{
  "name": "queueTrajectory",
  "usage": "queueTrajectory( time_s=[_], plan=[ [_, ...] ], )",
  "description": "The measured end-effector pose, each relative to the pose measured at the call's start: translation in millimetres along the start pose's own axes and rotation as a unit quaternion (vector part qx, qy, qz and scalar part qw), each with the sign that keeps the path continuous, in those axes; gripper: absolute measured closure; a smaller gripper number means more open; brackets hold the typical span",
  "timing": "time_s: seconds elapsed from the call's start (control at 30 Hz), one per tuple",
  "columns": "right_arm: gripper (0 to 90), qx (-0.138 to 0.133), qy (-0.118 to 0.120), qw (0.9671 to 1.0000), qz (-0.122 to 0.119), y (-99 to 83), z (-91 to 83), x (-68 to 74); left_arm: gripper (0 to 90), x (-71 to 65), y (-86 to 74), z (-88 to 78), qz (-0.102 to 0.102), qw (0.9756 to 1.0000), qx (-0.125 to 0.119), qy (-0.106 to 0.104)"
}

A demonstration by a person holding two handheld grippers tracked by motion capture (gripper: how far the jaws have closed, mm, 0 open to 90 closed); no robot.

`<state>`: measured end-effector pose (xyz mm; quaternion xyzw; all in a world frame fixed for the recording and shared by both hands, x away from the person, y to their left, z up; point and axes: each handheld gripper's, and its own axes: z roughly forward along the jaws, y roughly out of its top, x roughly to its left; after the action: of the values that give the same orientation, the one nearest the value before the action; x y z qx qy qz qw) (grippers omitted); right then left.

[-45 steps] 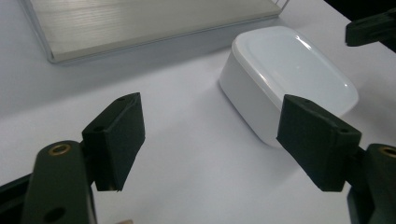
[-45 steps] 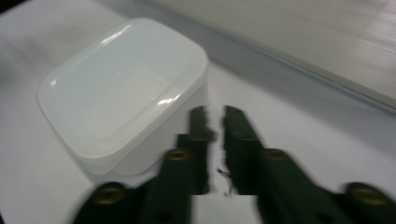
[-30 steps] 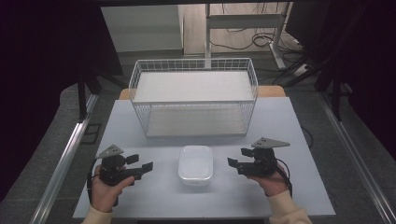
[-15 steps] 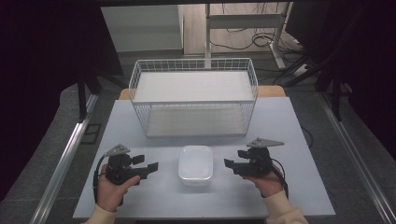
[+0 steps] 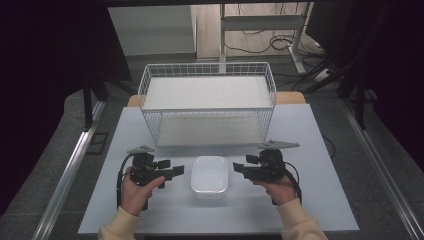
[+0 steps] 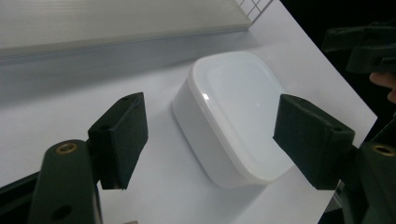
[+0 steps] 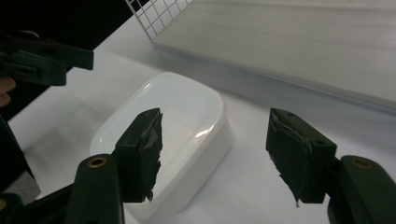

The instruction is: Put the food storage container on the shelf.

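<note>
The white box [image 5: 209, 174] sits on the table [image 5: 320, 140], wire basket [image 5: 207, 102] at its 12 o'clock. The left gripper [image 5: 175, 171] at 9 and right gripper [image 5: 238, 168] at 3 flank it, jaws wide, empty.

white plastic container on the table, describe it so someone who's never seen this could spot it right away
Start at the large white wire basket at the back of the pale grey table. In front of it, between the left gripper and the right gripper, sits a low white plastic container with rounded corners. It is the one small, solid, glossy thing there; the basket is open mesh.
</note>
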<state>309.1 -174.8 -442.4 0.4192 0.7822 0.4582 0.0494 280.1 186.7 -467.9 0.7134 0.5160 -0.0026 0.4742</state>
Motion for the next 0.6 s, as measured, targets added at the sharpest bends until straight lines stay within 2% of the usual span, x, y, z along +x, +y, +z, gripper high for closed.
queueTrajectory(
  time_s=[0.03,0.07,0.1,0.13,0.17,0.2,0.4,0.43,0.6],
  plan=[
    [36.3,0.004,0.011,0.9998,0.015,0.5,6.8,-3.2,25.6,0.6,0.4,2.7,-0.001,1.0,0.003,-0.005],
    [36.3,0.004,0.011,0.9998,0.015,0.5,6.8,-3.2,25.6,0.8,0.4,5.6,-0.003,1.0,0.006,-0.006],
    [36.5,0.007,0.027,0.9993,0.026,0.7,14.2,-4.5,25.6,1.6,0.8,10.9,-0.005,0.9998,0.014,-0.012],
    [36.5,0.007,0.029,0.9992,0.027,0.7,16.9,-4.0,25.6,2.4,1.2,13.0,-0.006,0.9997,0.017,-0.016],
    [36.5,0.007,0.029,0.9992,0.027,0.7,16.9,-4.0,25.6,2.4,1.2,13.0,-0.006,0.9997,0.017,-0.016],
    [36.5,0.018,0.03,0.9993,0.016,0.6,24.0,-1.4,25.6,3.3,1.5,15.4,-0.011,0.9996,0.016,-0.021],
    [36.8,0.032,0.025,0.9989,0.025,-5.0,32.1,-1.1,26.4,5.6,1.9,24.1,-0.02,0.9988,0.024,-0.038],
    [37.1,0.034,0.027,0.9985,0.033,-9.3,35.1,-2.0,26.6,7.0,1.6,25.5,-0.034,0.9976,0.023,-0.056],
    [37.1,0.041,0.034,0.9976,0.043,-14.3,40.6,-2.4,26.7,7.1,0.3,26.9,-0.032,0.9977,0.024,-0.055]
  ],
)
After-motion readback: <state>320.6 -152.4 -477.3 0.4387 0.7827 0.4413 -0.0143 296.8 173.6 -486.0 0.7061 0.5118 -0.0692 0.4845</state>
